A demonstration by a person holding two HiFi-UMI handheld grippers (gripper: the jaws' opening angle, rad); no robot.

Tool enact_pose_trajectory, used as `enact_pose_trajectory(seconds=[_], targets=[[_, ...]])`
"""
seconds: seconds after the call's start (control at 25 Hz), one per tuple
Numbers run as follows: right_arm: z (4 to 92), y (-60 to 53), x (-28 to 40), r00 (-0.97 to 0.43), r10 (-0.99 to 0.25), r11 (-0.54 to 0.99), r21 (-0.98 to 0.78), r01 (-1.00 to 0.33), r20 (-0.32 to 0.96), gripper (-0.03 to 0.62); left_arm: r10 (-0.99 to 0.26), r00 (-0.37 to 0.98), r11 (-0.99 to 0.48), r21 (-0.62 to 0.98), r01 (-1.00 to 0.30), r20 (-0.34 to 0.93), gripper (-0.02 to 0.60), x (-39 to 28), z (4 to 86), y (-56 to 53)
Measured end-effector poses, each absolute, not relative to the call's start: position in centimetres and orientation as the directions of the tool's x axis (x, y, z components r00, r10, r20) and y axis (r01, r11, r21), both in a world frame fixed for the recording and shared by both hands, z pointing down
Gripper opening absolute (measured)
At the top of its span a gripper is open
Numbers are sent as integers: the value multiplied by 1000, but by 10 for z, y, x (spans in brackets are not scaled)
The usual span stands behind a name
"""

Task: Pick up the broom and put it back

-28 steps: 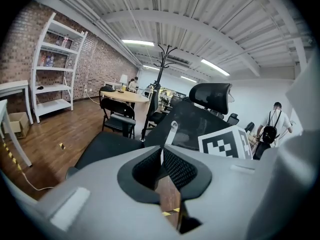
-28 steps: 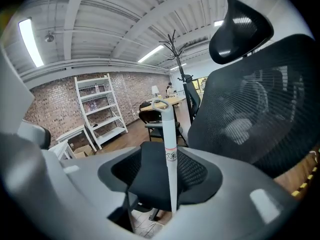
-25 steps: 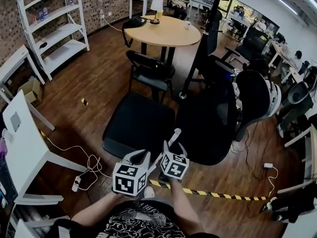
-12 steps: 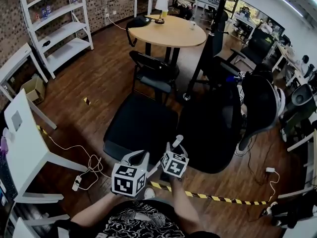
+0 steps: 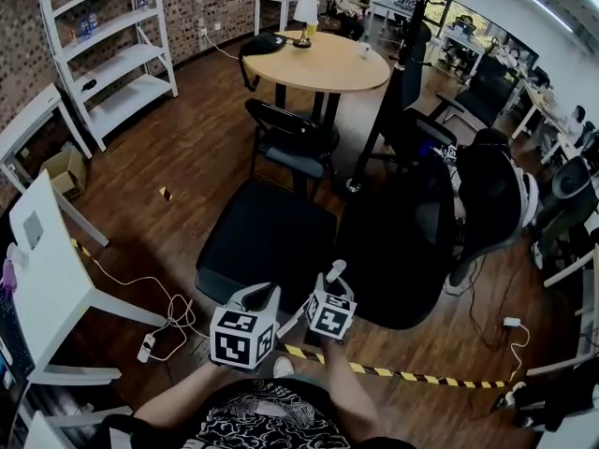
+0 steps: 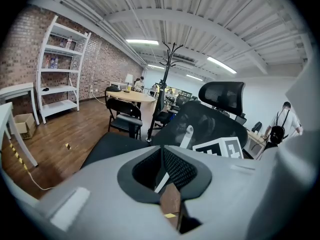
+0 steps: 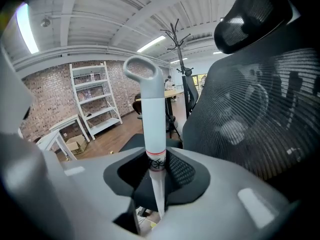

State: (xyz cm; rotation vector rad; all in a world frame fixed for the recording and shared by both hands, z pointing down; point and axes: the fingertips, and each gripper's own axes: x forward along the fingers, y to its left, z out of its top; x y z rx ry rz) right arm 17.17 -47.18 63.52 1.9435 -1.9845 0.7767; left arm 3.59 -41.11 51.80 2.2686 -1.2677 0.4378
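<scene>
Broom (image 7: pixel 152 119), just one, its handle clamped between the just-closing right tongs (image 7: pixel 156 171); left tongs (image 6: pixel 161 156) together.

**Head view:** looks steeply down from above the left hand-held gripper (image 5: pixel 258 295) and right hand-held gripper (image 5: pixel 320 296) onto the floor (image 5: pixel 187 157).
**Left gripper view:** low, facing along its jaws toward the round surface (image 6: pixel 131 97) and shelf (image 6: pixel 59 69).
**Right gripper view:** very near the broom handle (image 7: pixel 152 129), facing that shelf.
All three share the mesh chair (image 5: pixel 402 241).

No text is legible; black print on the broom handle (image 7: pixel 155 165) is blurred.
</scene>
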Motion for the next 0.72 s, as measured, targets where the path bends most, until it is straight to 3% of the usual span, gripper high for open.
enact_pose_trajectory(seconds=[0.72], targets=[[592, -392, 148, -123, -881, 43, -181, -983, 457, 98, -727, 506, -423, 279, -862, 464, 8, 8, 512, -364]])
